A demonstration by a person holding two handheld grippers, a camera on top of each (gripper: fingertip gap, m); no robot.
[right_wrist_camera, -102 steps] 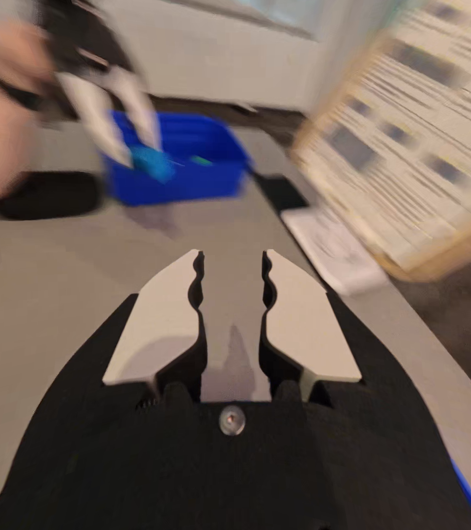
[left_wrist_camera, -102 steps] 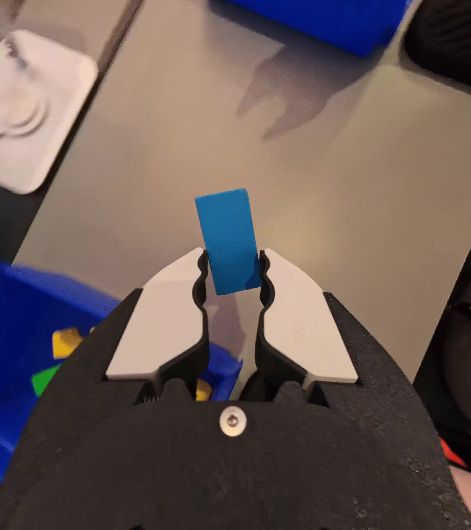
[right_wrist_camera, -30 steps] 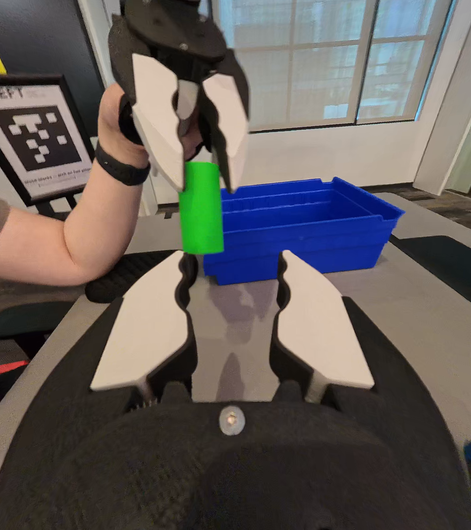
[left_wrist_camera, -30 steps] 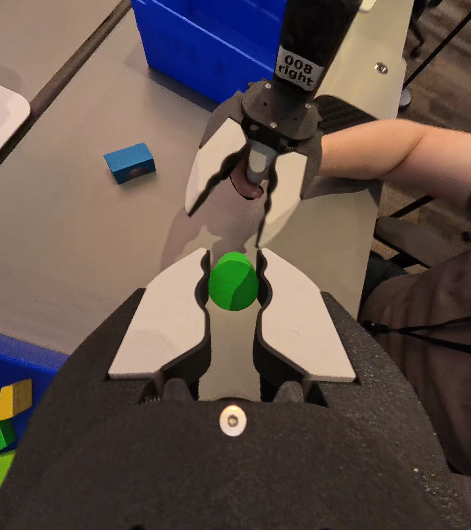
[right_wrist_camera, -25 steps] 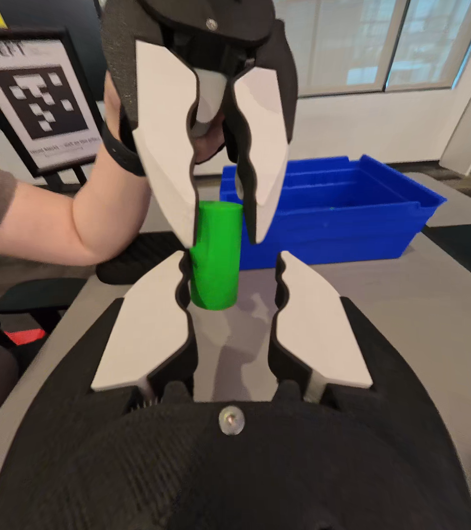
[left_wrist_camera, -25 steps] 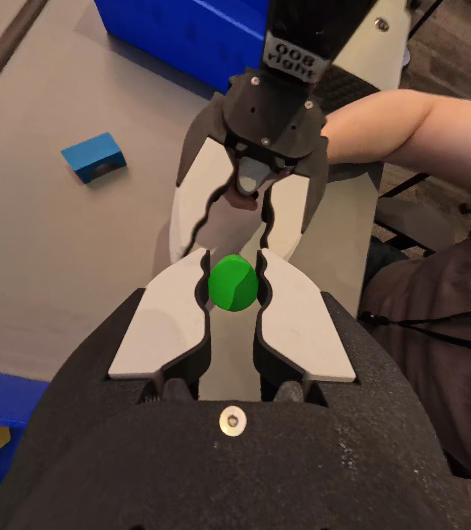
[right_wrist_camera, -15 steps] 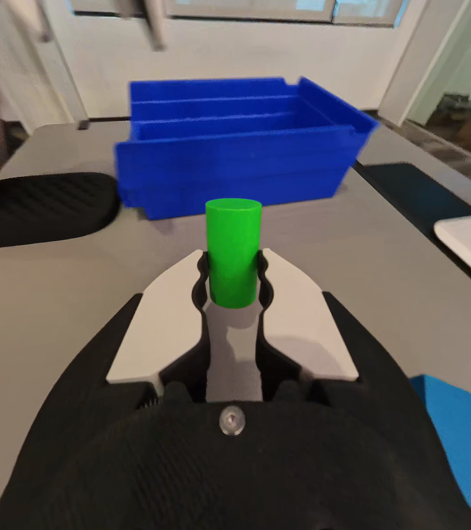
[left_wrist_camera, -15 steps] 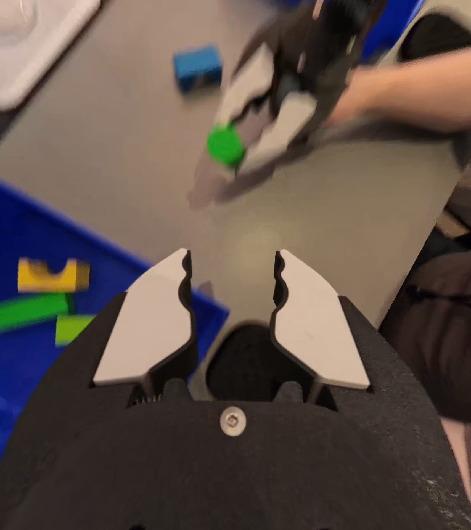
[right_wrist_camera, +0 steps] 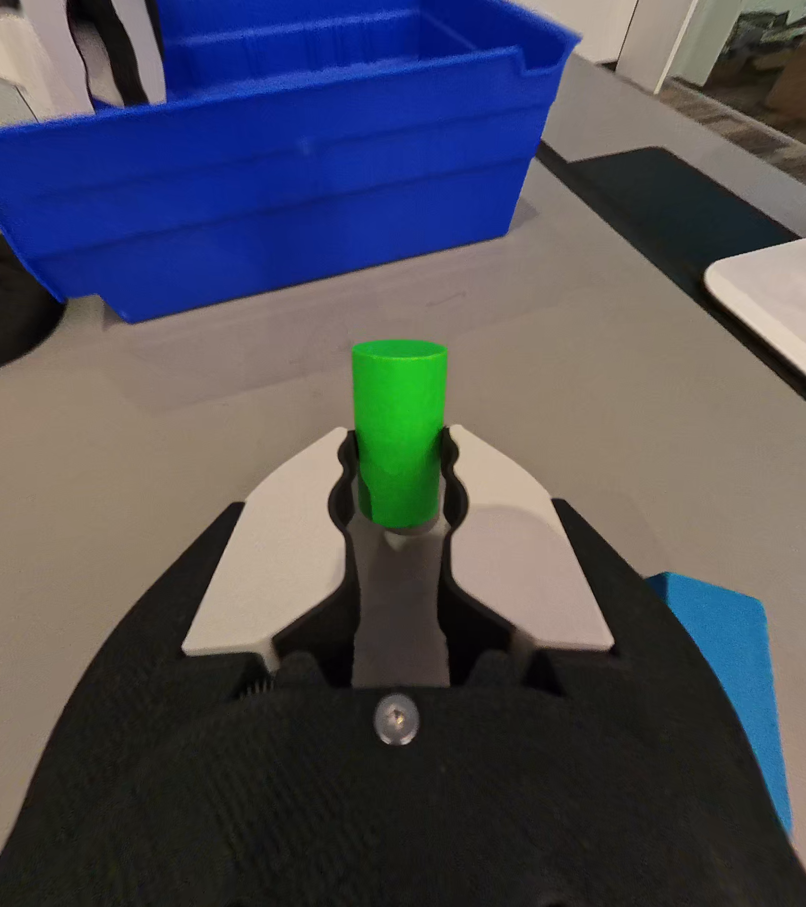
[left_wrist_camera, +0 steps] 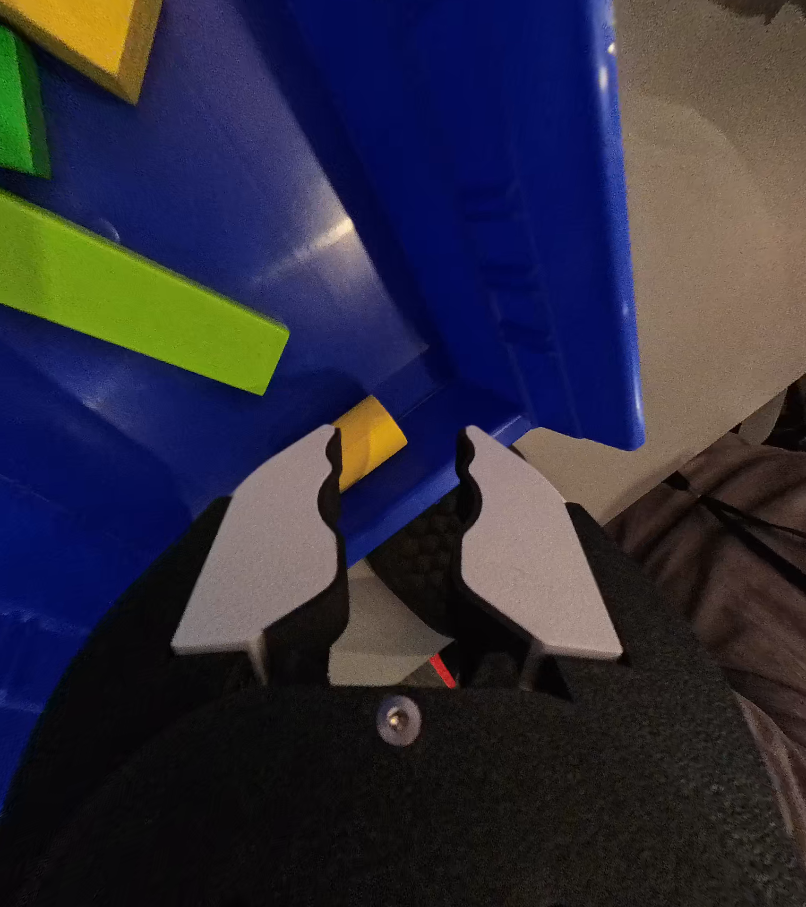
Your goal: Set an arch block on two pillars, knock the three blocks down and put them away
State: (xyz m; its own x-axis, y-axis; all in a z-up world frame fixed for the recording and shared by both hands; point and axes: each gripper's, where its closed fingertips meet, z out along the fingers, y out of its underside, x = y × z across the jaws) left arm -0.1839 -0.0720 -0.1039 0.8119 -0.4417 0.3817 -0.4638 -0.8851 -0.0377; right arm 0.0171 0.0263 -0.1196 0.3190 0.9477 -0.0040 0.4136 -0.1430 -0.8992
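Our right gripper (right_wrist_camera: 398,432) is clamped on the upright green cylinder (right_wrist_camera: 398,427), just above the grey table (right_wrist_camera: 146,441). Beyond the cylinder stands the blue bin (right_wrist_camera: 268,196); a blue block (right_wrist_camera: 725,653) lies on the table to the cylinder's near right, partly behind our gripper. Our left gripper (left_wrist_camera: 398,432) hangs with its fingers apart and empty over the bin's corner (left_wrist_camera: 489,245), a yellow cylinder (left_wrist_camera: 366,441) just beyond its left finger and a lime block (left_wrist_camera: 116,289) farther in.

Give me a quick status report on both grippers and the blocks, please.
Right gripper shut on green cylinder, upright over grey table. Left gripper open, empty, over blue bin by yellow cylinder. Blue arch block on table. Nothing blocking.
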